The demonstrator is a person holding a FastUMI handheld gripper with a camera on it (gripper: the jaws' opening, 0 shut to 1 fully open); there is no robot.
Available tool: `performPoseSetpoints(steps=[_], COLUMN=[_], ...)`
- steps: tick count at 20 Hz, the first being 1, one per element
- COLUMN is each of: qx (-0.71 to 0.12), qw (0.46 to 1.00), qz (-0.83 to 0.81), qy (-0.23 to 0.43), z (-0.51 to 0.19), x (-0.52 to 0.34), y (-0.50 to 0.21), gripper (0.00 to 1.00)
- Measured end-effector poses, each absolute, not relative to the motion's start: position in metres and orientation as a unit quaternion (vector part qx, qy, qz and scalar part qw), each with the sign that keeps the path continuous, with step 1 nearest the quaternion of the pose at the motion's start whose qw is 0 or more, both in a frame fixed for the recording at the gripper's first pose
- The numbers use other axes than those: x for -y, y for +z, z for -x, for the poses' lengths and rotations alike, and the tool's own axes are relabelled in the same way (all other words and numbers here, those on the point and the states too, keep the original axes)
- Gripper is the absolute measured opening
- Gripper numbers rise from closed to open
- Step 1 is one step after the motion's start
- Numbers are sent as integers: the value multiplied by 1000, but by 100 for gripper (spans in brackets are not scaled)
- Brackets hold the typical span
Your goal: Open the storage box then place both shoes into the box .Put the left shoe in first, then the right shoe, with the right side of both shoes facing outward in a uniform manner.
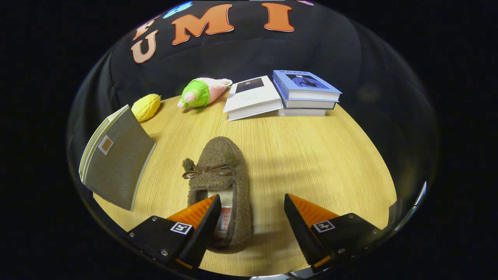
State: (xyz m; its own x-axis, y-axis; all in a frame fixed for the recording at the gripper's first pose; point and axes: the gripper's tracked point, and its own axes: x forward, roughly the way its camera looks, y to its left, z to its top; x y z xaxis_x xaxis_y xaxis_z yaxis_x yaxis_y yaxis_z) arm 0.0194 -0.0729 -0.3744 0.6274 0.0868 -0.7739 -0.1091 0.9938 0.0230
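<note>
the brown fuzzy shoe (220, 186) lies on the wooden table (311, 155), its long axis running nearly straight away from the gripper (252, 217): heel end nearest, toe with the small bow pointing off toward the books. it sits a little to the left of the fingers' midline, so the left finger overlaps the heel opening in this view while the right finger stands clear of the shoe with bare table under it. the fingers are spread wide apart and hold nothing. (whether the left tip is already touching the shoe or only hovering above it, i cannot tell.)

to grip the shoe across its width, i judge the gripper would need to shift left so both sides of the heel fall between the fingers.

outward from the shoe: the grey fabric storage box (116, 155) stands to the left, tilted, its lid seemingly closed. beyond, near the back edge, lie a yellow toy (146, 107), a green and pink plush (202, 92), and a stack of books (299, 93).
</note>
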Motion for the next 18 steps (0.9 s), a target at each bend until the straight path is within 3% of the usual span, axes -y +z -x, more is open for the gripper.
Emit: performPoseSetpoints(steps=[12,14,15,17,18], qx=[-456,-459,-456,-448,-444], qw=[888,887,889,893,895], qz=[-3,-21,-15,-3,-3], qy=[54,51,47,47,44], z=[-36,-35,-36,-37,-38], x=[61,53,54,53,55], y=[-403,-406,-405,-403,-402], gripper=[48,30,16,4,3])
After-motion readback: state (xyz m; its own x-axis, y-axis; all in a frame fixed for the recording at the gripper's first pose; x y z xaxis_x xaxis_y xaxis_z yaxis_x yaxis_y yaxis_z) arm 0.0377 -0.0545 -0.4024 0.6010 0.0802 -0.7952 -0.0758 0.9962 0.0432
